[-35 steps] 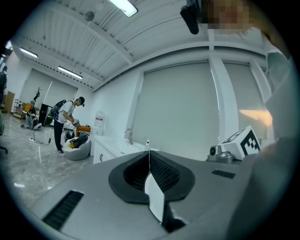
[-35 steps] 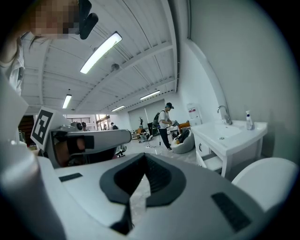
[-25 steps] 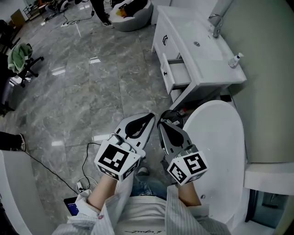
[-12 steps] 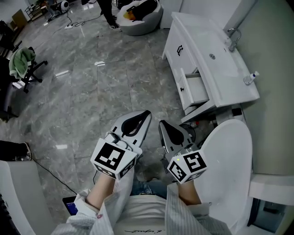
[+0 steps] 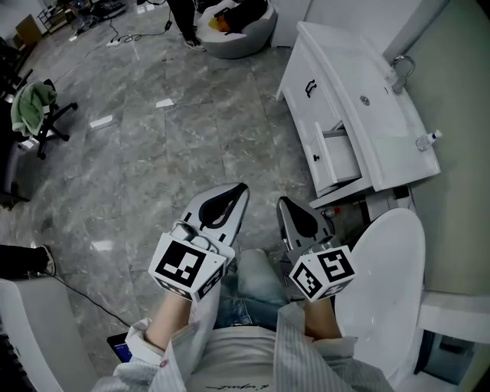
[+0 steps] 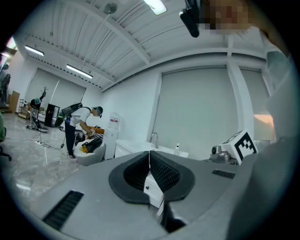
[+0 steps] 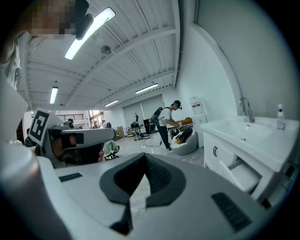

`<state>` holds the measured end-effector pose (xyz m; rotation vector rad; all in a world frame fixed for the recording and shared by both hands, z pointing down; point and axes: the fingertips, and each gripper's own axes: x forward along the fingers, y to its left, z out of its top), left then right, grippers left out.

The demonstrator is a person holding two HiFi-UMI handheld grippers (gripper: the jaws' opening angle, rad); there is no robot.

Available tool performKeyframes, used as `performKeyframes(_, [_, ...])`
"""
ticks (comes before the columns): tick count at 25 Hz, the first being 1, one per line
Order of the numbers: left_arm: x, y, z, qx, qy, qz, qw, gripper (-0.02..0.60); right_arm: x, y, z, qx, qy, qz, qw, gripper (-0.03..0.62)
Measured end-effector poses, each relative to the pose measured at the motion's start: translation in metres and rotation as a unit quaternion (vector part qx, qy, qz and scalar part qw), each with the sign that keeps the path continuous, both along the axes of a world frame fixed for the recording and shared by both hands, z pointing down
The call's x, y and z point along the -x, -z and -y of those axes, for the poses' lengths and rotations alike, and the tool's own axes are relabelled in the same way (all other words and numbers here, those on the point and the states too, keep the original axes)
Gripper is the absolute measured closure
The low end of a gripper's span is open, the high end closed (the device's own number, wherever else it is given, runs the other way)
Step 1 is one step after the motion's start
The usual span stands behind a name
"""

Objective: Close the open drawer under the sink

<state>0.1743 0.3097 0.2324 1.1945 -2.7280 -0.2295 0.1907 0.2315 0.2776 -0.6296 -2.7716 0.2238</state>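
The white vanity (image 5: 306, 57) with its sink (image 5: 367, 99) stands at the upper right of the head view. Its drawer (image 5: 337, 157) is pulled out toward the floor, with a small dark handle on the front; the right gripper view shows the drawer (image 7: 243, 176) at the lower right. My left gripper (image 5: 243, 187) and right gripper (image 5: 284, 201) are held side by side low in the head view, well short of the drawer and pointing roughly toward it. Both are shut with nothing between the jaws, as the left gripper (image 6: 150, 153) and right gripper (image 7: 144, 155) show in their own views.
A white toilet (image 5: 383, 276) sits right beside my right gripper. A faucet (image 5: 400, 73) and a small bottle (image 5: 429, 140) stand on the vanity top. A beanbag (image 5: 233, 27) and a standing person (image 5: 180, 19) are at the far end; an office chair (image 5: 34, 107) is at left.
The head view has shifted, so the vanity and drawer now lie further right. Both grippers stay shut and close together; a knee now shows between them.
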Motion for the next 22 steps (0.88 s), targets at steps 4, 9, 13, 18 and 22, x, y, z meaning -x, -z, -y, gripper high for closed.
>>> performKeyframes(4, [0.02, -0.005, 0.0, -0.001, -0.003, -0.004, 1.0, 0.565, 0.02, -0.005, 0.0, 0.0, -0.004, -0.007, 1.0, 0.585])
performKeyframes(9, [0.059, -0.012, 0.009, 0.001, -0.011, -0.008, 0.9999, 0.565, 0.059, -0.013, 0.005, 0.001, -0.007, -0.01, 1.0, 0.585])
performKeyframes(13, [0.1, -0.014, 0.022, 0.007, -0.024, -0.004, 0.9997, 0.565, 0.099, -0.015, 0.009, 0.0, -0.007, -0.009, 1.0, 0.585])
performKeyframes(18, [0.162, -0.012, 0.048, 0.008, -0.044, -0.005, 0.999, 0.565, 0.159, -0.015, 0.029, 0.003, -0.022, -0.014, 1.0, 0.585])
performKeyframes(22, [0.214, -0.007, 0.08, 0.014, -0.067, -0.006, 0.9977, 0.565, 0.208, -0.012, 0.058, 0.008, -0.042, -0.016, 0.999, 0.585])
